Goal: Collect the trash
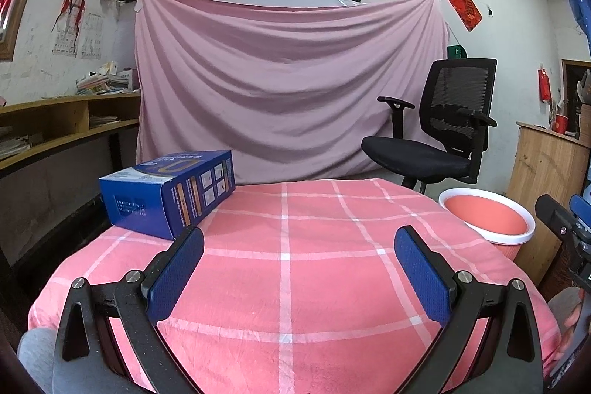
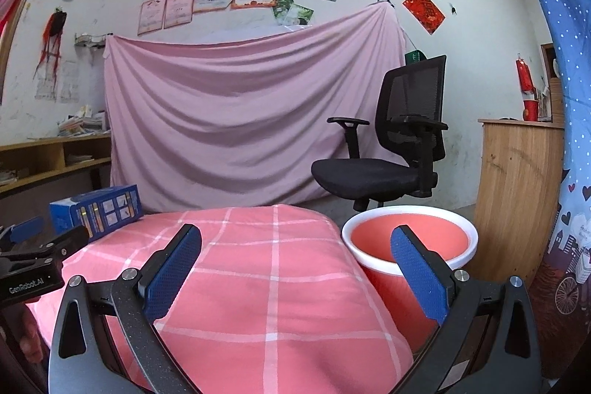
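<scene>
A: Where does the trash lie?
B: A blue box (image 1: 168, 192) lies on its side at the far left corner of the table (image 1: 295, 264), which is covered with a pink checked cloth. A pink bin (image 2: 410, 244) with a white rim stands just beside the table's right edge.

A: And the two tools?
B: The left hand-held gripper (image 1: 299, 248) hovers over the cloth, fingers spread wide, holding nothing; the box is just beyond its left finger. The right hand-held gripper (image 2: 295, 246) is likewise wide open and empty, its right finger (image 2: 419, 274) in front of the bin.
</scene>
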`<state>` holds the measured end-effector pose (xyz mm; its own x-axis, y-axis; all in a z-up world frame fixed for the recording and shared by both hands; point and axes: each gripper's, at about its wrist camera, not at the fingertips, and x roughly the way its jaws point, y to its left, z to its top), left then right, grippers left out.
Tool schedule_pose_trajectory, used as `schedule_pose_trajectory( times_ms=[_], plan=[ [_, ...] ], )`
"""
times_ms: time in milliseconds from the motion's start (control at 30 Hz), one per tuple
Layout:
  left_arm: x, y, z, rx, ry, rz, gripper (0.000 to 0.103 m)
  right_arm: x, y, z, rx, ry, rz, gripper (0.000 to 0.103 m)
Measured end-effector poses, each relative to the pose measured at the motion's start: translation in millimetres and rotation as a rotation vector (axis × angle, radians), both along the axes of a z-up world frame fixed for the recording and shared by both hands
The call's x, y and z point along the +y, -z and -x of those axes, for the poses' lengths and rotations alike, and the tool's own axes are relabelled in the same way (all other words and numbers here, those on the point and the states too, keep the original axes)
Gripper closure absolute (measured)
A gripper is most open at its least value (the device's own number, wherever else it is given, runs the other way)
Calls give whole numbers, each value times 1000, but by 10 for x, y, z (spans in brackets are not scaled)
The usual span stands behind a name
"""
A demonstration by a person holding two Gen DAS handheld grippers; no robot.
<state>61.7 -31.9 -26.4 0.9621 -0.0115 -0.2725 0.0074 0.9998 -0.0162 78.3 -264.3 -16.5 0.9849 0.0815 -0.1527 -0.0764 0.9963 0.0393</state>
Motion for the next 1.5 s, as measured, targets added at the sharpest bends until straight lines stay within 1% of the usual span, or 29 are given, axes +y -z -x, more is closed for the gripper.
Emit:
schedule_pose_trajectory(
  times_ms=[200,367,1500],
  plan=[
    [29,63,-37,18,-14,13,2,86,63,-54,8,45,43,0],
    [61,72,-46,15,-24,21,2,88,104,-108,32,52,60,0],
    [82,69,-53,15,-19,16,2,101,127,-128,58,47,54,0]
  ],
)
